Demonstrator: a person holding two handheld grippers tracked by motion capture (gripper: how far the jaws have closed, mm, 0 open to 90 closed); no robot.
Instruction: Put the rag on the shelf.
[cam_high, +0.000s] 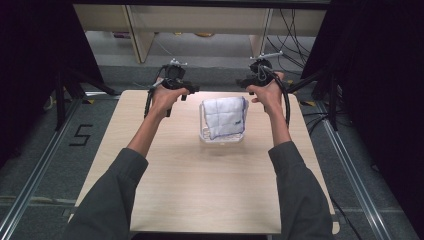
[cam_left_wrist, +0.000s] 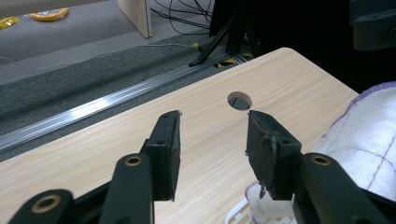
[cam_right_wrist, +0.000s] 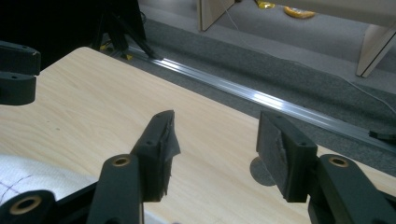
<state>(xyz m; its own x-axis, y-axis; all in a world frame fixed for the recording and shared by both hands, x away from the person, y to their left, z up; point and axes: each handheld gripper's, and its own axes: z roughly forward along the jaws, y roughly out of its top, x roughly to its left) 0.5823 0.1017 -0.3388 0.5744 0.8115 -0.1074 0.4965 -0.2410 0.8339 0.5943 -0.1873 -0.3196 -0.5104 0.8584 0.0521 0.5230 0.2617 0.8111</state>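
While both stand spread and empty, left hand-held gripper (cam_high: 175, 75), right hand-held gripper (cam_high: 260, 70), flanking folded cloth (cam_high: 224, 116) in tray (cam_high: 202, 131), tabletop (cam_high: 200, 190).

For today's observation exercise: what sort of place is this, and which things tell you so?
Probably a lab or recording workspace: a bare wooden table fenced by floor rails, loose cables behind, and a floor marking "5".

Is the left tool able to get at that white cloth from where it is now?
Probably yes: the left tool is open, and the white cloth lies uncovered just beside it in its tray, with bare table between.
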